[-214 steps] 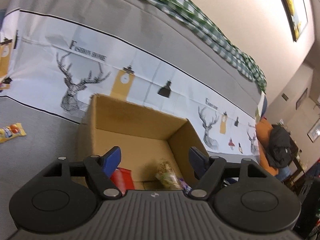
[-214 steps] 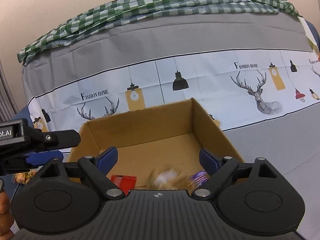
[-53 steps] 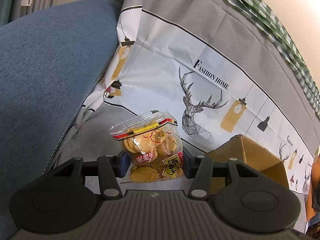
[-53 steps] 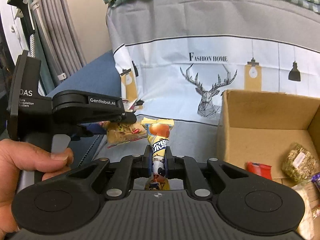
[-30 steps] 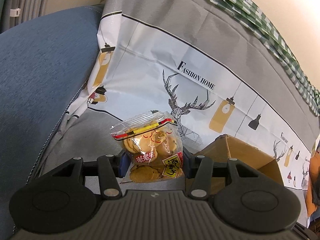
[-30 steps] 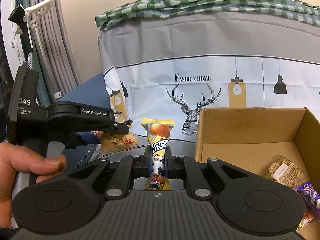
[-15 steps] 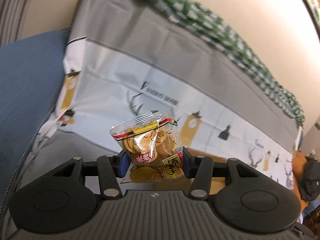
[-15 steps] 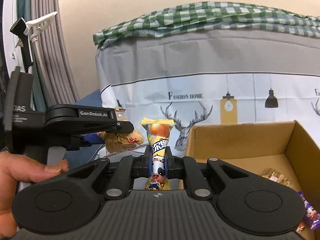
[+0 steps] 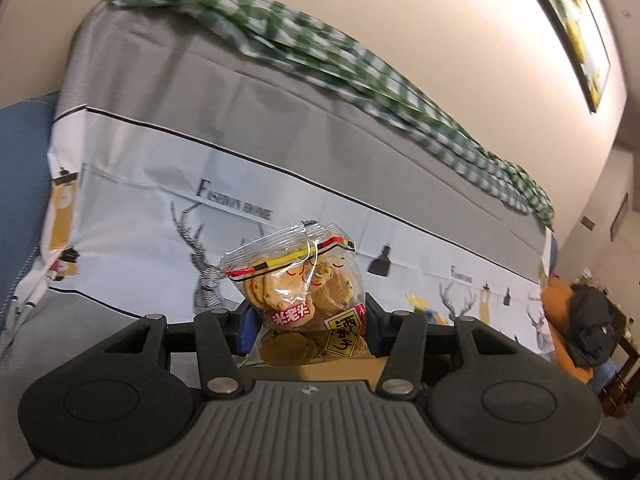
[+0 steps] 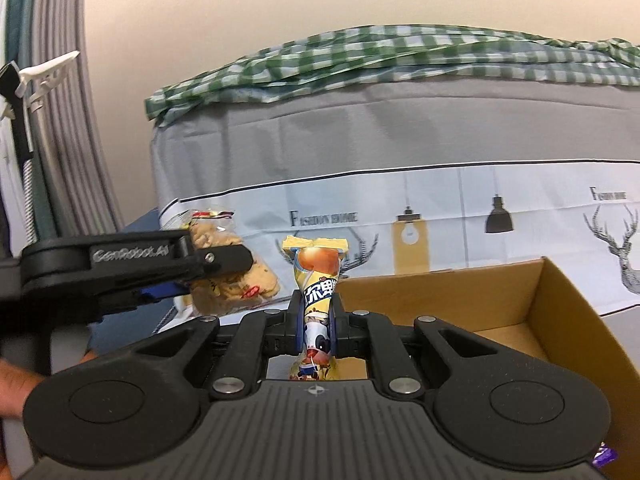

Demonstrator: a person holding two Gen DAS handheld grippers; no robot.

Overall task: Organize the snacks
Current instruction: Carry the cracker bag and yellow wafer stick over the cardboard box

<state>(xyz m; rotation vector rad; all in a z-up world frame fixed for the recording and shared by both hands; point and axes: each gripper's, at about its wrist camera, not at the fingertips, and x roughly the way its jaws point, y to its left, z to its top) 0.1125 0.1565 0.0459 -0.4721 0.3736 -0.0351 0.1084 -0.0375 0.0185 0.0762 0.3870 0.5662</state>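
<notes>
While cloth [image 10: 520,208] reads "FASHION HOME", left gripper [image 9: 306,326] clamps cookie bag [image 9: 298,292], right gripper [image 10: 316,330] pinches yellow pouch [image 10: 318,280].

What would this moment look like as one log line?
left gripper: shut on cookie bag | right gripper: shut on yellow snack packet | cardboard box: nearby

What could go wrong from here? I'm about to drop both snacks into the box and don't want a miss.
1. The right gripper pinches the yellow packet low down, so its tall top could swing and catch the box wall.
2. The left gripper holds the cookie bag by slick, puffy film; it might slip, or the cookies might crack.
3. In the right view, the bag hangs left of the box, not over it; released now, it would likely land outside.
</notes>
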